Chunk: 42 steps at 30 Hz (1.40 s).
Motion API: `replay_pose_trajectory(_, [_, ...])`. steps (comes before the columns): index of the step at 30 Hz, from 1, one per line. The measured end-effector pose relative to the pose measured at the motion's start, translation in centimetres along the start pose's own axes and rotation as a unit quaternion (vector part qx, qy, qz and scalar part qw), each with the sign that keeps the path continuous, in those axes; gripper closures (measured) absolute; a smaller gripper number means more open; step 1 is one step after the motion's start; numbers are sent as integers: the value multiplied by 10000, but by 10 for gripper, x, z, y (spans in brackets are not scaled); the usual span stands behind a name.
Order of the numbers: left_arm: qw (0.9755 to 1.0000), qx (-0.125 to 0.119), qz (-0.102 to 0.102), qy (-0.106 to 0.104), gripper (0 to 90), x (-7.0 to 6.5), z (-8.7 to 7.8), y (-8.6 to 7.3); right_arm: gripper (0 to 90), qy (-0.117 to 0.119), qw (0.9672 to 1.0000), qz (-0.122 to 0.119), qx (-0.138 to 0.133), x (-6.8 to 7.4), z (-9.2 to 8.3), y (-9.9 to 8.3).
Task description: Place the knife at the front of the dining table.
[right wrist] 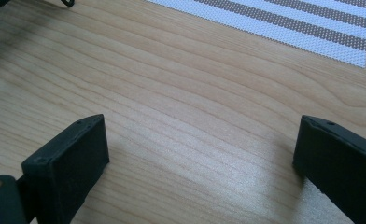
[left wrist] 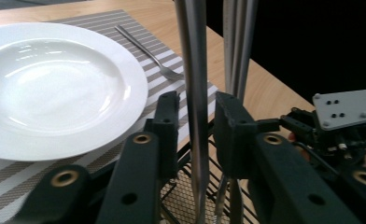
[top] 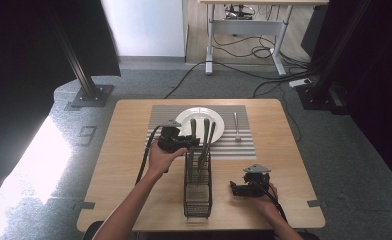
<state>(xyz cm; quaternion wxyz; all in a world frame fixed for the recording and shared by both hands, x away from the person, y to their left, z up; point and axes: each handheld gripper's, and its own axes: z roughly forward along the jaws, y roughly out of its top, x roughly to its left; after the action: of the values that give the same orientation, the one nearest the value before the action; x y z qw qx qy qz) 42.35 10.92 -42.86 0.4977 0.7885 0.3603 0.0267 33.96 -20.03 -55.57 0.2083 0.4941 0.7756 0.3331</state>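
A black wire cutlery basket (top: 198,195) stands on the table in front of the placemat, with several metal utensils upright in it. My left gripper (top: 193,142) is level with their handles. In the left gripper view its jaws (left wrist: 197,112) stand close on either side of one utensil handle (left wrist: 195,93), with a thin gap showing on each side. The other handles (left wrist: 239,46) rise just behind it. My right gripper (top: 234,189) rests low to the right of the basket. Its jaws (right wrist: 200,144) are wide open over bare wood, holding nothing.
A white plate (top: 200,120) lies on a striped placemat (top: 239,145) at the table's far middle, and a fork (top: 237,127) lies on the mat to its right. Bare wood lies left of the basket and along the front edge.
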Motion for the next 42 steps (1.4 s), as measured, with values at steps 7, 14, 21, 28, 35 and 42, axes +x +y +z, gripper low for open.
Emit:
replay_pose_trajectory(7, [10000, -38, -15, -80, 814, 0, -2, 1, 37, 2, 10000, -4, -3, 0, 0, 0])
replay_pose_trajectory(14, [9999, -85, 68, -43, 822, -2, -1, 1, 41, 6, 10000, -6, -6, 0, 0, 0])
replay_pose_trajectory(21, [9995, -215, 231, -49, 835, -9, -6, 3, 43, 11, 10000, -3, -8, 0, 0, 0])
replay_pose_trajectory(28, [9985, -445, 315, -26, 837, -12, -19, 10, 44, 9, 10000, -2, -9, 0, 0, 0])
replay_pose_trajectory(35, [9967, -689, 434, -77, 836, -21, -38, 24, 45, 14, 10000, -11, -8, 0, 0, 0])
replay_pose_trajectory(42, [9932, -1005, 587, -9, 836, -29, -64, 39, 48, 11, 10000, -8, -17, 0, -1, 0])
